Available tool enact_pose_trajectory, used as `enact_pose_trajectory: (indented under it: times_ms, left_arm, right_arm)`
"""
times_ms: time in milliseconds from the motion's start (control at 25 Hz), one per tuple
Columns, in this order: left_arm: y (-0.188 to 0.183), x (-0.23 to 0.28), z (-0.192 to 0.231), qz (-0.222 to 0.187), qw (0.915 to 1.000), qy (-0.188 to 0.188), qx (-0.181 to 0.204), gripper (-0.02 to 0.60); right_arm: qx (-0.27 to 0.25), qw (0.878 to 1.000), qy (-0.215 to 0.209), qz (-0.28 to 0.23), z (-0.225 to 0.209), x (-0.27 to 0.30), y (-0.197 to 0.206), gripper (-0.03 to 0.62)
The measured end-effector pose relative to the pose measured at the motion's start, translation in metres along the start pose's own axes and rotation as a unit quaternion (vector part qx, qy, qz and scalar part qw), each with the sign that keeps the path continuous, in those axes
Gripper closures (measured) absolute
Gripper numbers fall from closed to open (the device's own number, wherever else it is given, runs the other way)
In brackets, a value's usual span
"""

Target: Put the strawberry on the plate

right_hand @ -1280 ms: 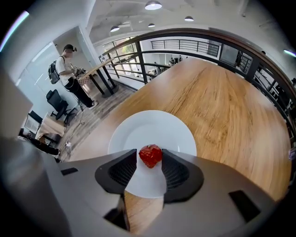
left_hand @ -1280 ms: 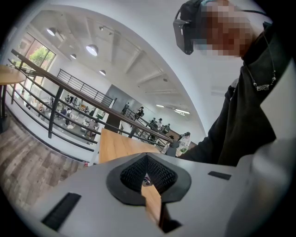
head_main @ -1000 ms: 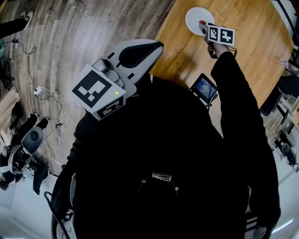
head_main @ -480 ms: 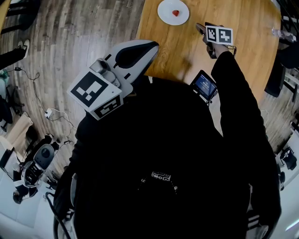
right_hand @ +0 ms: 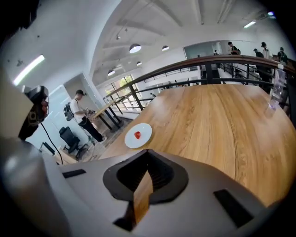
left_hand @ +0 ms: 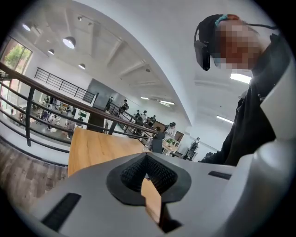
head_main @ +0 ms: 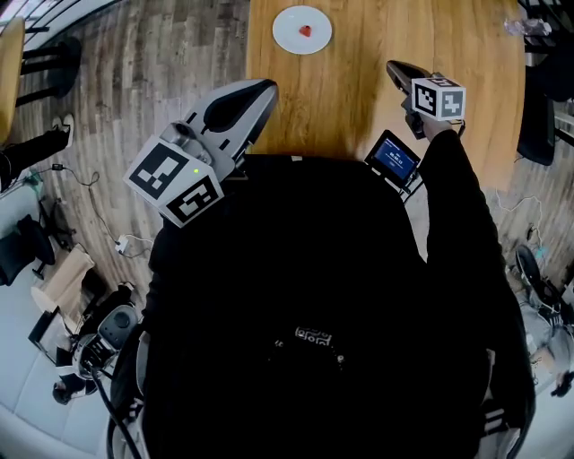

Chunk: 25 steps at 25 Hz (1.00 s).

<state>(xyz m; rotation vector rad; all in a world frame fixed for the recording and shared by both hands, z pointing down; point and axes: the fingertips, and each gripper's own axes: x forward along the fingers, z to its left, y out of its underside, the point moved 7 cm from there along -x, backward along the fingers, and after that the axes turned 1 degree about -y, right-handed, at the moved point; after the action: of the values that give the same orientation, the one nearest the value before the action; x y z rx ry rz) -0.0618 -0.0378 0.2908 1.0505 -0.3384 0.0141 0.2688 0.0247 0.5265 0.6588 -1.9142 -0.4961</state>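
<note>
Spread out ahead of both pairs of jaws: a big brown wooden table point(head_main: 359, 99). Fills most of the space in front of them.

Next in size, the grey and white left gripper point(head_main: 265, 87), with a black-and-white marker cube on its back. Hangs over the near edge of the table, pointing forward. Jaws pressed together, with only a thin slit between them and nothing held.

Then the grey and white right gripper point(head_main: 393, 65), further in over the table. Jaws just been closing, now pressed together too. Nothing between them, only brown wood seen through the slit.

Just behind the right jaws, at the table edge: a small dark flat screen point(head_main: 393, 160).

Far ahead of both pairs of jaws: a small round white plate point(head_main: 287, 27). Well apart from either gripper.

Smallest of all, a little red strawberry point(head_main: 305, 30). Sits in the middle of the plate, touching it. Lies ahead and off to the left of the right jaws, and ahead and a bit to the right of the left jaws. Looks closer to the left jaws in the head view, but near to neither. Too small to make out its long side or its tip.

Looks like a finished job, with the strawberry already resting on the plate. Nothing left to pick up. Probably just a matter of keeping both pairs of jaws back, to avoid bumping the plate.
</note>
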Motion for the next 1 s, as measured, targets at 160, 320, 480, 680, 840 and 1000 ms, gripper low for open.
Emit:
enact_pose_trajectory:
  times_ms: [160, 320, 480, 680, 840, 1000]
  left_arm:
    - [0.0, 0.013, -0.001, 0.01, 0.9976, 0.05, 0.047, 0.583]
    - [0.003, 0.025, -0.016, 0.012, 0.9897, 0.106, 0.096, 0.583]
    - [-0.008, 0.033, -0.021, -0.004, 0.9916, 0.096, 0.087, 0.583]
    - [-0.026, 0.035, -0.02, -0.034, 0.9926, 0.097, 0.066, 0.583]
    - [-0.029, 0.039, -0.041, -0.02, 0.9836, 0.136, 0.117, 0.583]
    - [-0.031, 0.043, -0.039, -0.009, 0.9862, 0.12, 0.113, 0.583]
  right_arm:
    - [0.024, 0.996, -0.053, -0.07, 0.034, -0.016, -0.013, 0.576]
    - [0.004, 0.987, -0.081, -0.142, 0.071, -0.048, -0.032, 0.576]
    - [-0.02, 0.976, -0.106, -0.192, 0.11, -0.088, -0.059, 0.576]
    - [-0.047, 0.963, -0.13, -0.231, 0.145, -0.119, -0.089, 0.577]
    - [-0.066, 0.958, -0.14, -0.244, 0.158, -0.128, -0.099, 0.577]
    - [-0.057, 0.956, -0.139, -0.251, 0.157, -0.129, -0.103, 0.577]
